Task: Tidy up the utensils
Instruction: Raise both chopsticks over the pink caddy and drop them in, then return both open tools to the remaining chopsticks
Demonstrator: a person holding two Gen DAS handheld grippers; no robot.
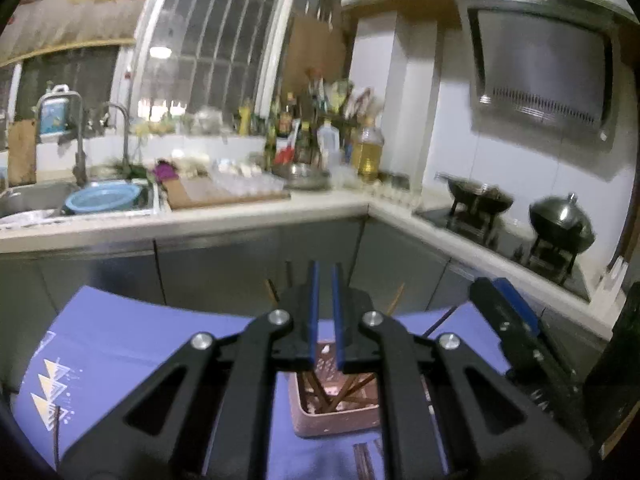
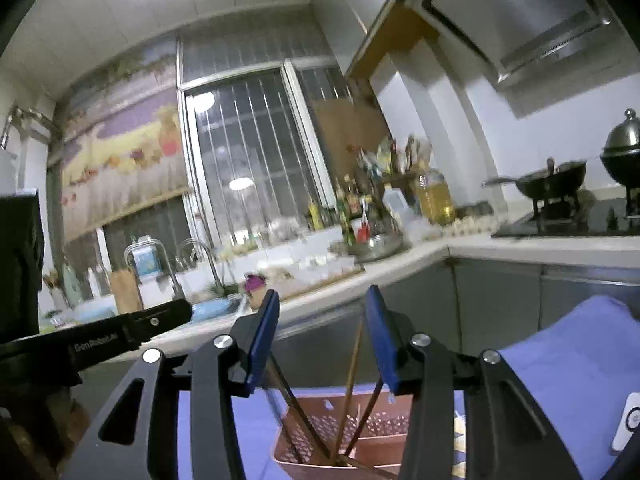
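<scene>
Black left gripper [image 2: 132,330] marked "GenRobot.AI", fingers narrow; right gripper [image 2: 324,336] wide above chopstick basket [image 2: 360,436]

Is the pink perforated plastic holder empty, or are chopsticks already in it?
Not empty: several brown wooden chopsticks stand leaning inside the pink perforated plastic holder.

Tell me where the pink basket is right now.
The pink basket stands on the purple cloth, low and centre in both wrist views, just beyond the left gripper and below the right gripper, with chopsticks leaning inside.
</scene>
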